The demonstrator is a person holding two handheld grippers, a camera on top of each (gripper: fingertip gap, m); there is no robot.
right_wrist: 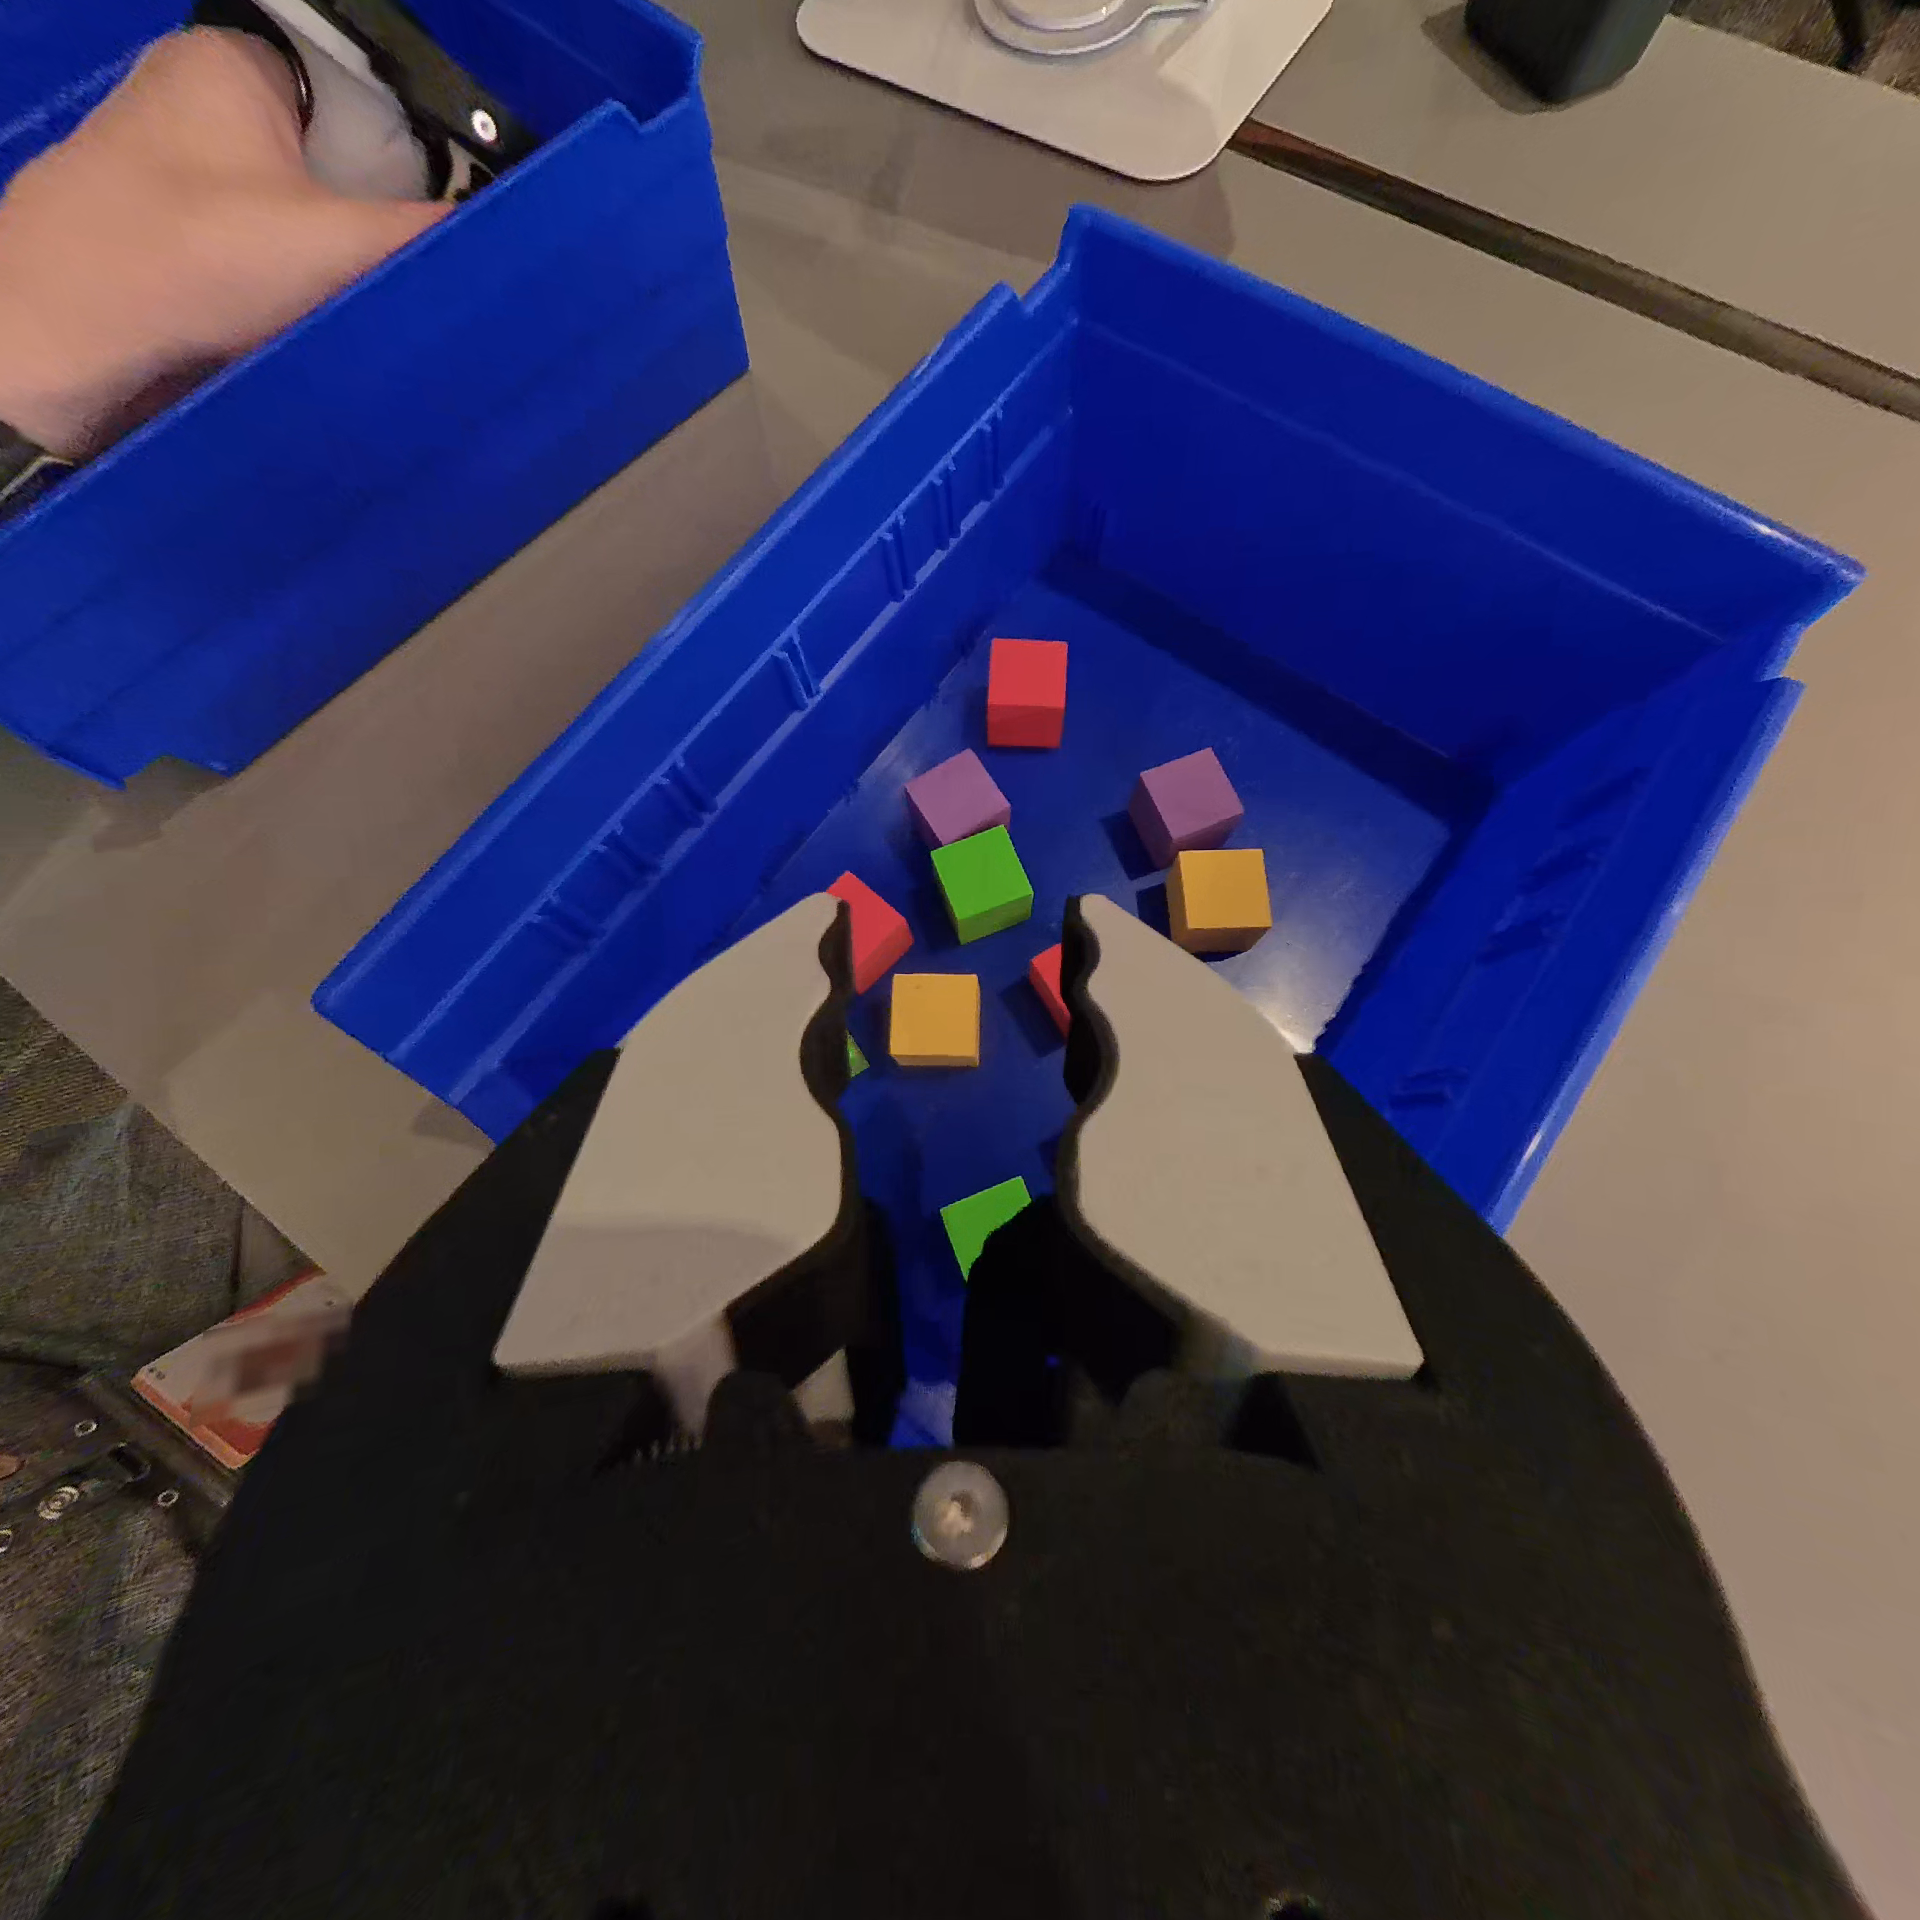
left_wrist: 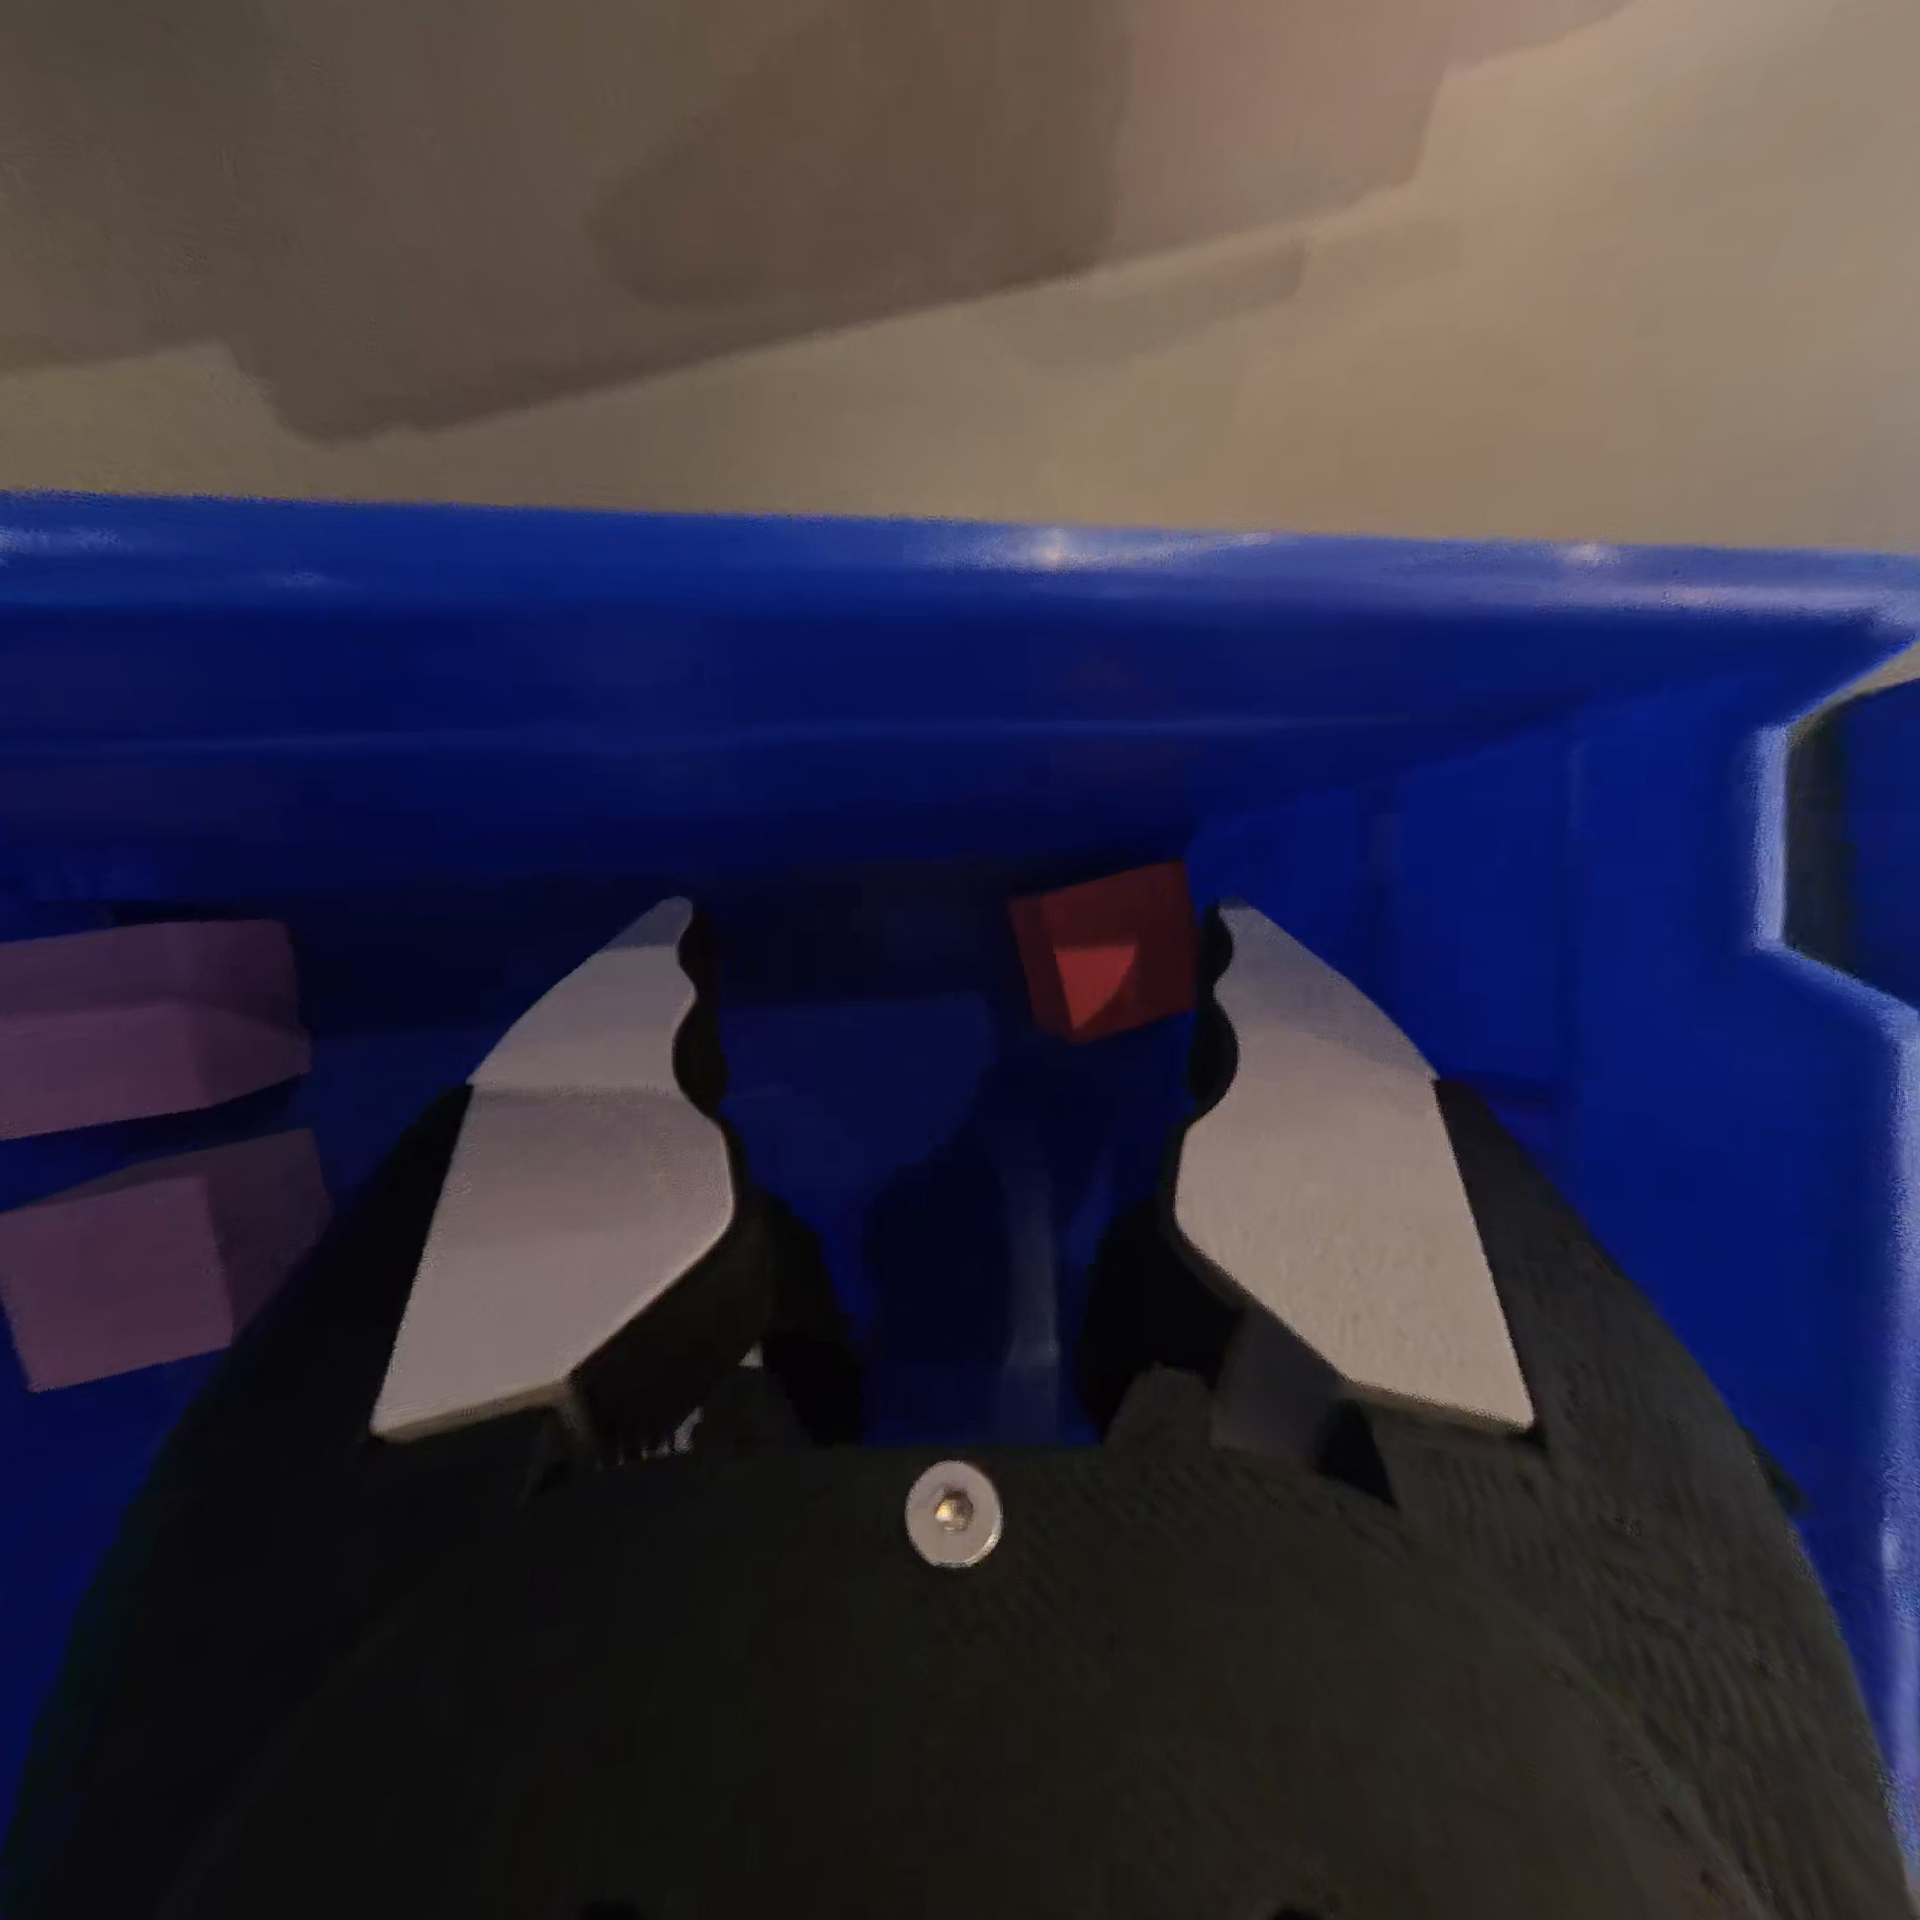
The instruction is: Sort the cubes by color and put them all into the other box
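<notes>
Hovering — two bins (right_wrist: 1455, 436), perhaps ten cubes (right_wrist: 933, 1018)

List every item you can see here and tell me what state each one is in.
Left tongs: open, empty, low inside a blue plastic bin.
Small red cube: tilted, just ahead of the right fingertip.
Right tongs: open, empty, above the second blue plastic bin.
Coloured cubes: loose on that bin's floor.

two bins (right_wrist: 1455, 499), perhaps thirteen cubes (right_wrist: 1027, 691)
</notes>
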